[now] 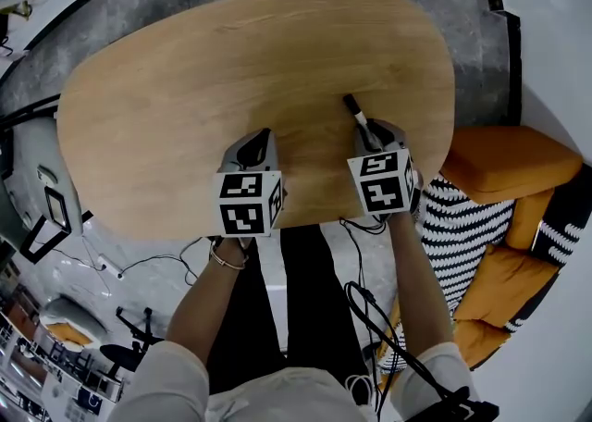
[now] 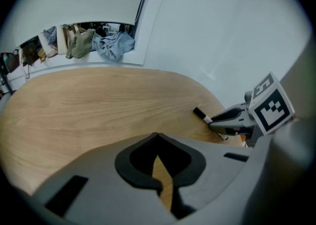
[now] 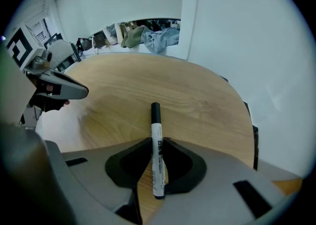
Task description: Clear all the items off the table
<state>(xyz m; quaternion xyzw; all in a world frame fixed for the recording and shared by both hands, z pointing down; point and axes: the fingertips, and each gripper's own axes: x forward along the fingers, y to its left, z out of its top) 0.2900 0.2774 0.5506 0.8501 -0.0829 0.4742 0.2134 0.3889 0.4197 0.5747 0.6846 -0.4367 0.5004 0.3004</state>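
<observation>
At the near right edge of the table (image 1: 231,59), one marker (image 3: 156,129), black cap pointing away, sits clamped by its barrel in my right tool (image 3: 157,143), gripped for removal, while my left tool (image 2: 157,136), jaws together on nothing, hovers alongside in reserve.

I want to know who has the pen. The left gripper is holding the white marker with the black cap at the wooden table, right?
Not quite. It is the right gripper that holds the white marker with the black cap at the wooden table. The right gripper view shows the marker pinched between its jaws. The left gripper is shut with nothing in it.
</observation>
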